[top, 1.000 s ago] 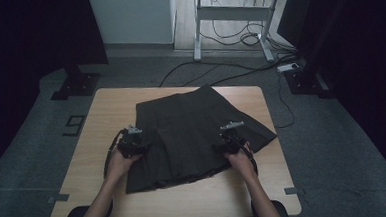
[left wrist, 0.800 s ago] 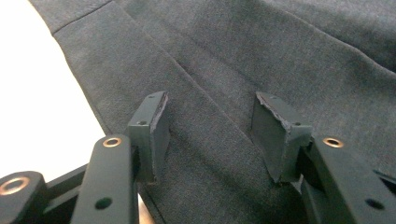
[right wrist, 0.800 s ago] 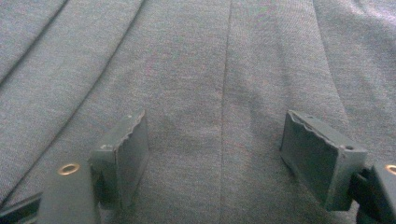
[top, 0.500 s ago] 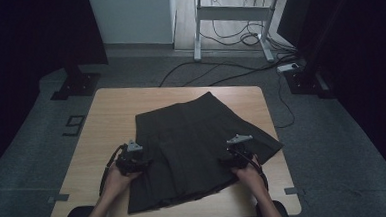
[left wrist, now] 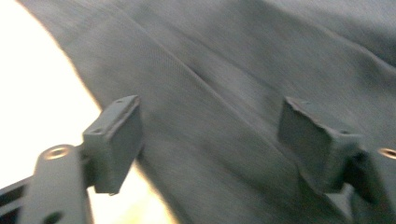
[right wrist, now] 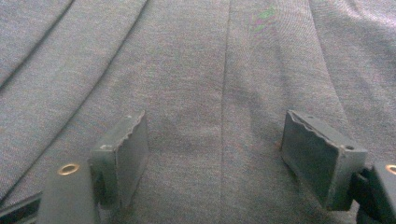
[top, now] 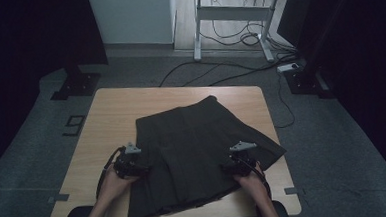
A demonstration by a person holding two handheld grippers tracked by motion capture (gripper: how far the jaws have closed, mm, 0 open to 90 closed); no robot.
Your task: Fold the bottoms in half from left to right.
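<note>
Skirt (top: pixel 198 153) lies flat on the table (top: pixel 116 117), between both hands. Left gripper (top: pixel 132 164) at its left edge has just been opening, nothing pinched. Right gripper (top: pixel 240 162) hovers spread over the cloth.

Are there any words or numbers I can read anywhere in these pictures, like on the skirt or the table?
No words or numbers can be read here.
Dark skirt: plain pleated cloth, no label showing.
Wooden table: bare, no writing.
Small dark plate on the floor left of the table: it may bear a mark, too small to read.
Left gripper and right gripper: no print on them.
</note>
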